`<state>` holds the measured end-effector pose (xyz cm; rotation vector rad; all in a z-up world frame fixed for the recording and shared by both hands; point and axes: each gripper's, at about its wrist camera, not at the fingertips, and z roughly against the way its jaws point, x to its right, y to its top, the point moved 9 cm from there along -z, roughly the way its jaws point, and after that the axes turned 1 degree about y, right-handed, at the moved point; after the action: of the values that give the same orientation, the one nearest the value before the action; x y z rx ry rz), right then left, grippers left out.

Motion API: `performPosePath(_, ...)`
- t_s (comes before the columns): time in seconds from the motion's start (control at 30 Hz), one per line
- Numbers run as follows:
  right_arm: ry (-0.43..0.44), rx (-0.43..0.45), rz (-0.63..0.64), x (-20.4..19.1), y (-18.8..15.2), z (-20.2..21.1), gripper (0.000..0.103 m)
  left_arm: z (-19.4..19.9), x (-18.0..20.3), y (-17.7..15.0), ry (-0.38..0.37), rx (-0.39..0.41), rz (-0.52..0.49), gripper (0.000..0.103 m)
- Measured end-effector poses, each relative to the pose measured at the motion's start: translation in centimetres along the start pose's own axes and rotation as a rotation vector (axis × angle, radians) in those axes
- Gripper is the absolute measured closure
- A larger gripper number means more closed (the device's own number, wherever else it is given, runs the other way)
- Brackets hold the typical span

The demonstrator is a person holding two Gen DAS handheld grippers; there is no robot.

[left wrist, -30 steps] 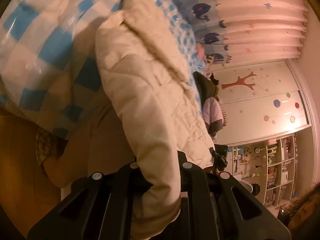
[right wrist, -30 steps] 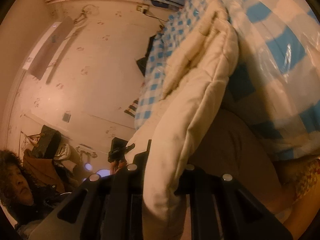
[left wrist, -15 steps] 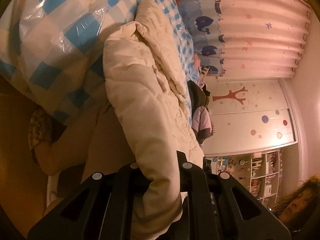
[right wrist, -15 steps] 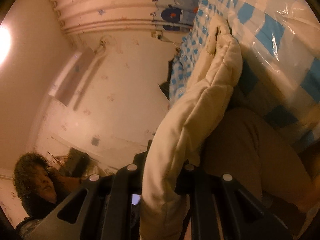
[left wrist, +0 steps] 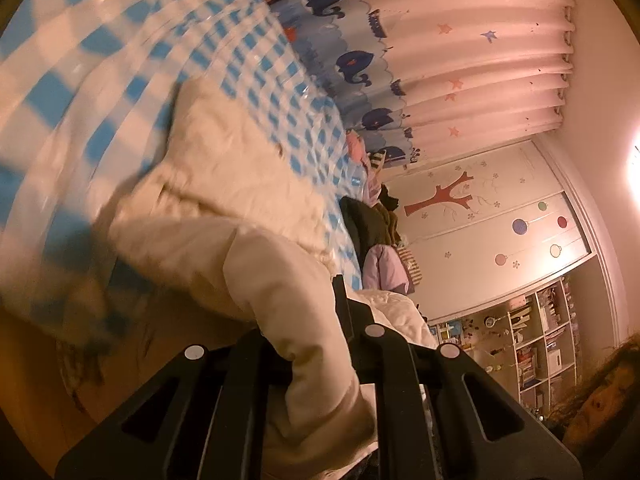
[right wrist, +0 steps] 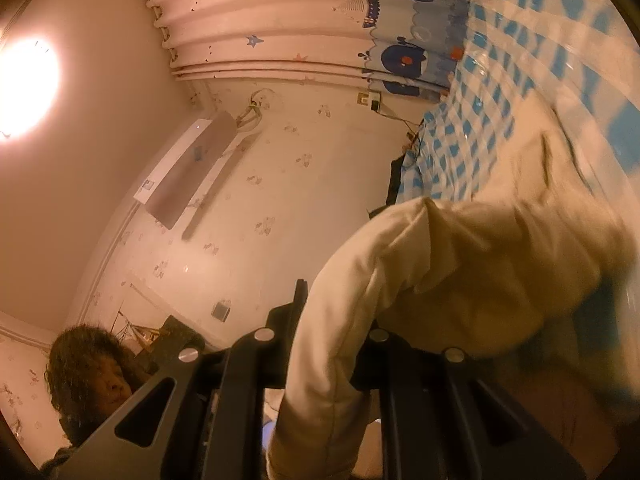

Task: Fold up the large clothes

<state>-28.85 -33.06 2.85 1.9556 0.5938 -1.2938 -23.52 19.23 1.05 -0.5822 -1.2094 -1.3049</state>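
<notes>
- The cream quilted jacket (left wrist: 248,248) is pinched in both of your grippers: your left gripper (left wrist: 316,364) has its fingers clamped tight on a thick fold of it.
- Your right gripper (right wrist: 332,344) has its fingers closed on another fold of the jacket (right wrist: 460,280), the fabric bulging out between them.
- From each grip the jacket runs away from you onto the bed, and its far part lies on the blue-and-white checked cover (left wrist: 248,52), which shines like plastic.
- Past the jacket in the left wrist view, a heap of dark and lilac clothes (left wrist: 376,240) sits at the bed's edge.
- Behind hang whale-print curtains (left wrist: 460,48); a tree-painted wardrobe (left wrist: 492,224) stands beside shelves (left wrist: 536,344).
</notes>
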Motion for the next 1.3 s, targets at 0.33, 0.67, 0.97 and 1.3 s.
performPosePath(0.33, -0.098, 0.07, -0.039, 4.7, 9.9, -5.2, 0.088, -4.9, -0.8, 11.0, 0.005, 0.069, 0.049, 0.094)
performPosePath(0.67, -0.205, 0.102, -0.072, 10.1, 17.3, -8.9, 0.088, -10.3, -2.5, 20.0, 0.02, 0.119, 0.078, 0.094)
performPosePath(0.97, -0.357, 0.113, -0.145, 18.2, 21.0, -11.0, 0.088, -15.3, -8.1, 24.5, 0.123, 0.129, 0.142, 0.093)
performPosePath(1.3, -0.463, 0.102, -0.297, 26.5, 21.0, -11.0, 0.073, -19.6, -15.9, 25.3, 0.207, 0.093, 0.285, 0.088)
